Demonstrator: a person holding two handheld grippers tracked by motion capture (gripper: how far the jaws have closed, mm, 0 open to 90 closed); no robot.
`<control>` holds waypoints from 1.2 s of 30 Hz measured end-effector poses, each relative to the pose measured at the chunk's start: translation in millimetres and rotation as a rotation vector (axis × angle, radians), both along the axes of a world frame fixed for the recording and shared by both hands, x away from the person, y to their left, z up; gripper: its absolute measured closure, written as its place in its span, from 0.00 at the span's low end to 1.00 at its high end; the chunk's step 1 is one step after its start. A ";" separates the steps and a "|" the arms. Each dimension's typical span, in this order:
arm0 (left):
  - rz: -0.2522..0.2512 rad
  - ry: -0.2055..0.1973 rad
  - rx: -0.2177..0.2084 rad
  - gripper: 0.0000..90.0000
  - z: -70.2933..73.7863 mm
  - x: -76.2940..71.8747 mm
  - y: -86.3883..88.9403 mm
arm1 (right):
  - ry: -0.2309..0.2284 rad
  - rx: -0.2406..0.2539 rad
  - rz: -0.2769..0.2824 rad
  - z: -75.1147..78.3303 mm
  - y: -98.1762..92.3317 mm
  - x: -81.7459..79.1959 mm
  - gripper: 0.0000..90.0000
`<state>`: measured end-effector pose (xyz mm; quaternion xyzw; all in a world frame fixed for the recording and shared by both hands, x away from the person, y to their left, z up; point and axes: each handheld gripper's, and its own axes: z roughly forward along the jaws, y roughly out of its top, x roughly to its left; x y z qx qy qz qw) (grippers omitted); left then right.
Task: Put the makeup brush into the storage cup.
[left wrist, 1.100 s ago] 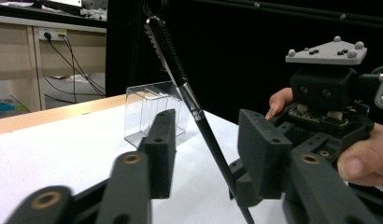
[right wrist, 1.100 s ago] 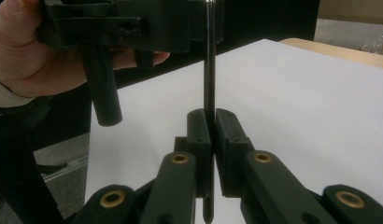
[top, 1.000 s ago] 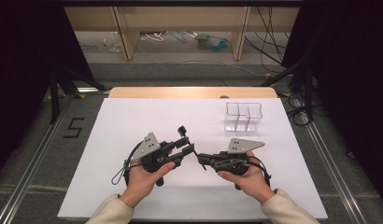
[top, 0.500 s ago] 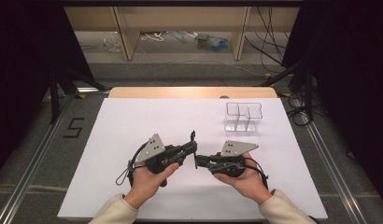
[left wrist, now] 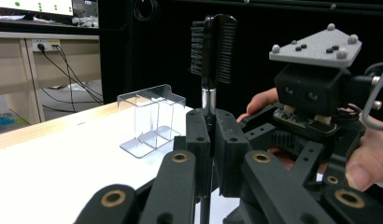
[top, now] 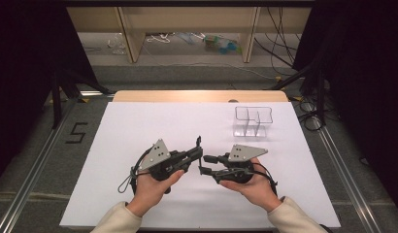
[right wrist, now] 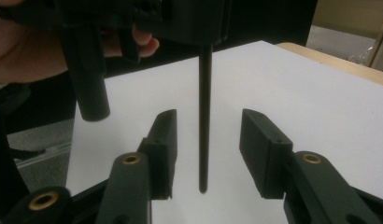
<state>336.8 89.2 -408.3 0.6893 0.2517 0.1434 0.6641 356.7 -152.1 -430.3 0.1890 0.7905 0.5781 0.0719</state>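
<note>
My left hand-held gripper (left wrist: 212, 140) is clenched on the brush (left wrist: 213, 46), which stands upright over the middle of the worktop (top: 139, 126), bristle head up; a second ago it leaned. My right hand-held gripper (right wrist: 206, 154) has just been opening: released, its pads (right wrist: 164, 140) flank the handle's lower end without touching, where earlier they pinched it. The clear organiser (top: 254, 121) sits unmoved near the far right corner.

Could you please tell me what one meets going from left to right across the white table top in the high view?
Left gripper, shut on the upright brush → right gripper, its jaws having just opened → clear plastic holder, farther back on the table.
</note>
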 end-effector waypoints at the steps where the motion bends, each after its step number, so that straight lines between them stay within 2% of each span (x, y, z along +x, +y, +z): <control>1: 0.001 0.006 -0.004 0.95 -0.3 -0.6 -0.8 | 0.012 -0.001 0.010 0.7 0.6 -0.2 0.66; 3: 0.001 0.011 -0.009 0.95 -0.9 -1.2 -2.4 | 0.005 0.015 -0.012 0.8 1.8 -0.6 0.68; 4: -0.007 -0.002 -0.001 0.95 -0.9 -0.8 -2.7 | 0.010 0.017 -0.008 1.3 1.4 0.2 0.69; 5: -0.008 -0.001 -0.002 0.95 -1.0 -1.1 -3.1 | -0.012 0.030 -0.015 1.5 1.3 1.6 0.70; 9: -0.002 0.008 0.000 0.95 -2.4 -1.3 -3.9 | -0.016 0.062 -0.016 2.4 2.7 1.9 0.77; 13: 0.003 0.020 -0.007 0.95 -3.0 -1.4 -4.3 | -0.033 0.059 -0.013 3.5 3.7 1.2 0.84; 14: 0.000 0.008 -0.001 0.95 -2.8 -0.7 -3.7 | -0.026 0.054 -0.009 3.7 3.7 0.6 0.86; 18: 0.002 0.010 -0.004 0.95 -2.6 -0.7 -3.8 | -0.029 0.043 -0.013 3.5 3.6 0.0 0.94; 25: 0.004 0.007 0.006 0.93 -3.2 -0.1 -3.3 | -0.039 0.045 -0.018 3.6 5.1 -0.5 0.95; 27: 0.003 0.016 0.007 0.84 -3.9 -0.7 -2.7 | -0.026 0.038 -0.019 4.3 4.1 -0.8 0.95; 29: 0.003 0.000 0.017 0.76 -3.9 -2.5 0.0 | -0.018 0.037 -0.031 4.5 3.2 -0.8 0.95; 30: 0.009 -0.005 0.024 0.70 -3.8 -4.2 1.6 | -0.037 0.034 -0.035 4.6 1.8 0.8 0.95; 31: 0.005 -0.026 0.034 0.64 -3.2 -5.0 4.0 | -0.033 0.038 -0.041 4.3 1.4 1.1 0.95; 32: 0.010 -0.031 0.029 0.59 -3.0 -7.3 6.6 | -0.015 0.029 -0.037 4.6 0.2 1.2 0.95; 33: 0.011 -0.029 0.026 0.52 -2.9 -8.8 7.9 | -0.039 0.039 -0.036 4.5 -1.0 3.4 0.95; 36: 0.025 -0.041 0.049 0.34 -3.7 -14.3 12.5 | -0.026 0.031 -0.049 5.9 -2.7 3.0 0.95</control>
